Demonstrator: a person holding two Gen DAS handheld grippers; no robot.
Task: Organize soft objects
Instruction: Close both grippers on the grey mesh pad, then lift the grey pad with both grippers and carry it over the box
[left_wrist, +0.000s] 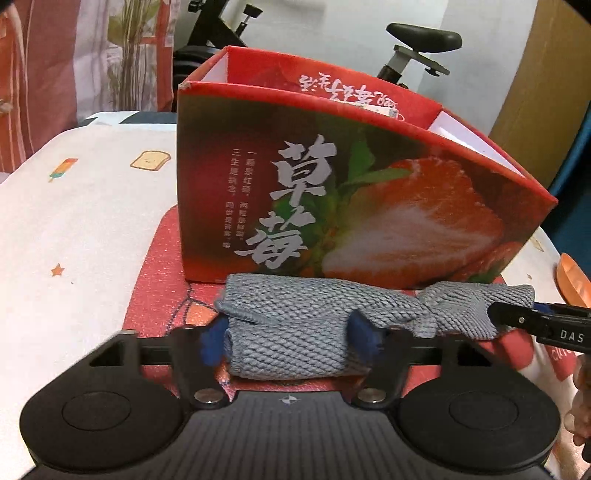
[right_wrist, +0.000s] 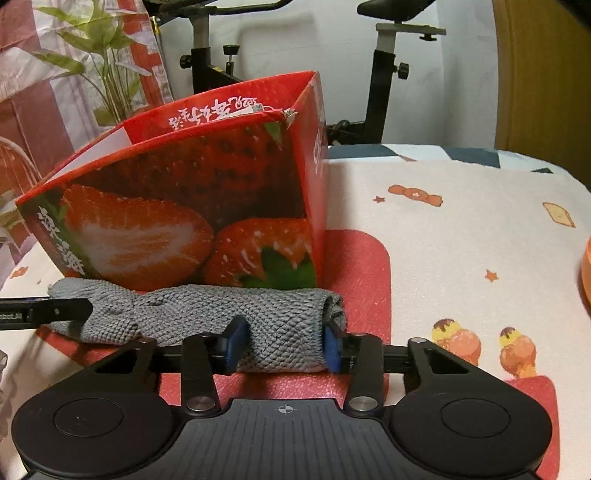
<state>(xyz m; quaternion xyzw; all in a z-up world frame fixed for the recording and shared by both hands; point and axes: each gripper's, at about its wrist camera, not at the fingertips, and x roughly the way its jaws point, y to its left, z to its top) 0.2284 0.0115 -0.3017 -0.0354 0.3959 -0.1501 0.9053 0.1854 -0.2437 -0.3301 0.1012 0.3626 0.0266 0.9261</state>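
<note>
Here is the rolled grey towel (left_wrist: 295, 325), lying crosswise low in the left wrist view on a red mat (left_wrist: 155, 280), right at the foot of the strawberry box (left_wrist: 332, 192). The left tool (left_wrist: 288, 334) has its blue pads (left_wrist: 360, 330) on either side of one end of the roll, and the knit bulges between them, so it is pinching the towel. At the right edge of that same view, the black tip of the right tool (left_wrist: 517, 314) pokes in and meets the far end of the roll. Over to the right wrist view: the towel (right_wrist: 207, 314) runs across the lower middle of the frame, its rolled end to the right of centre. The right tool (right_wrist: 282, 345) has a blue pad (right_wrist: 236, 341) dug into the fabric on one side and another against the roll's end face, so it too is clamped on the towel. The left tool (right_wrist: 70, 308) reaches in from the left edge and touches the flatter end. The box (right_wrist: 207, 192) stands open-topped just behind the roll, touching it or nearly so. The mat (right_wrist: 362, 266) sits on a cream cloth (right_wrist: 461, 240) printed with sweets and ice creams, and an exercise bike (right_wrist: 384, 74) stands behind in the upper part of the frame.
</note>
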